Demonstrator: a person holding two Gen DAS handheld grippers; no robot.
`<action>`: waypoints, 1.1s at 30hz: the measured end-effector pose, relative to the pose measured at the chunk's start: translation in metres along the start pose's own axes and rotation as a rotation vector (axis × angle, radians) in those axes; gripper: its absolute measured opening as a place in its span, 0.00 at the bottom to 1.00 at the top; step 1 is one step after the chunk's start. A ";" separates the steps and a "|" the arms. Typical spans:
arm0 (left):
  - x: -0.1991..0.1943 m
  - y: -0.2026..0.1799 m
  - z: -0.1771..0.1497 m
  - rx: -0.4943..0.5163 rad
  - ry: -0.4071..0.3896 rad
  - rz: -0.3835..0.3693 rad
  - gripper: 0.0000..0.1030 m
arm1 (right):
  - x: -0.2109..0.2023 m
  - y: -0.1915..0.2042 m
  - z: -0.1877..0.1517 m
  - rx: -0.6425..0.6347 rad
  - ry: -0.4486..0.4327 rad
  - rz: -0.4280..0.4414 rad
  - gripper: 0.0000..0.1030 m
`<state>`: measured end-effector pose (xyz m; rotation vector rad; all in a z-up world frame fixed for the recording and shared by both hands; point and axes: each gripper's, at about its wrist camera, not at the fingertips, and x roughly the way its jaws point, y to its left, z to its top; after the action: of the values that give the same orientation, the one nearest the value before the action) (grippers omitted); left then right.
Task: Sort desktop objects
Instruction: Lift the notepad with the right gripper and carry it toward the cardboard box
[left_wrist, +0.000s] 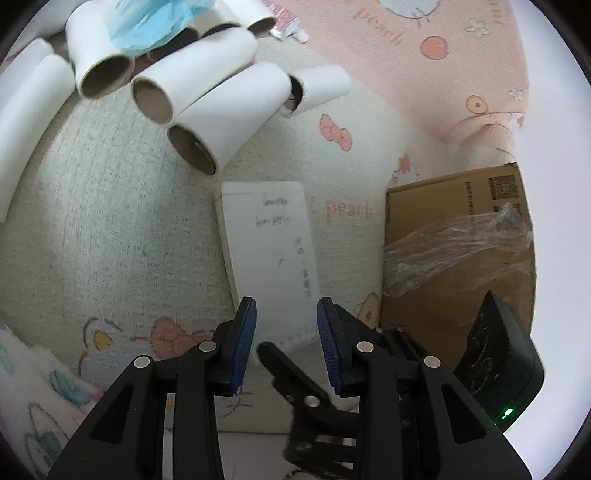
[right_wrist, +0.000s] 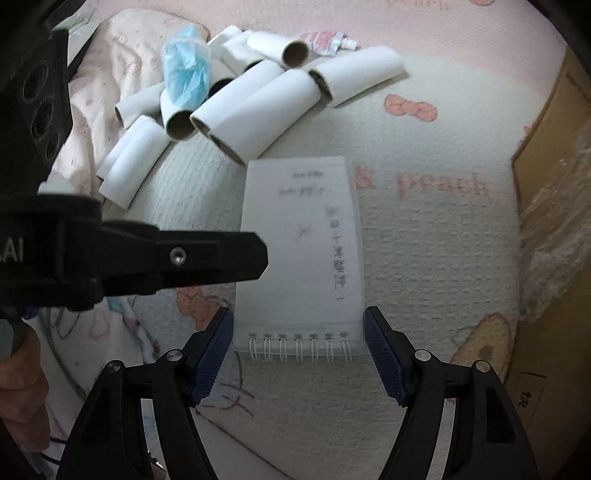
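Note:
A white spiral notepad (right_wrist: 303, 251) with handwriting lies flat on the patterned cloth (right_wrist: 424, 258). My right gripper (right_wrist: 299, 314) points down at its spiral end. The blue pads (right_wrist: 212, 354) stand just outside the pad's two long edges and the jaws are open. My left gripper (left_wrist: 286, 301) is open too and holds nothing. It hangs above the notepad (left_wrist: 269, 251), which shows beyond its pads. In the right wrist view it reaches in from the left as a black finger (right_wrist: 221, 254) over the notepad's left edge. One finger (left_wrist: 284, 373) of the right gripper shows below the left one.
Several white cardboard tubes (left_wrist: 207, 122) are piled behind the notepad, and on the tube pile (right_wrist: 258, 118) rests a crumpled blue mask (right_wrist: 186, 70). A small squeeze tube (right_wrist: 325, 42) lies at the back. A brown cardboard box (left_wrist: 458, 240) with plastic film stands to the right.

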<state>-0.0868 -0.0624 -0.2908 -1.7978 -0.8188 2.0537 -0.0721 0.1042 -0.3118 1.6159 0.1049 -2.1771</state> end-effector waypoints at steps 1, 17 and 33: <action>-0.001 0.000 0.001 0.014 -0.008 -0.001 0.41 | -0.003 -0.001 0.000 0.009 -0.003 -0.009 0.69; 0.007 0.038 0.046 -0.008 -0.002 -0.133 0.60 | -0.008 0.011 -0.015 0.051 0.056 -0.116 0.70; 0.032 0.045 0.044 -0.082 0.054 -0.191 0.60 | 0.020 0.001 0.008 0.073 0.028 -0.110 0.81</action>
<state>-0.1287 -0.0903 -0.3405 -1.7343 -1.0302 1.8687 -0.0834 0.0949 -0.3275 1.7188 0.1264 -2.2654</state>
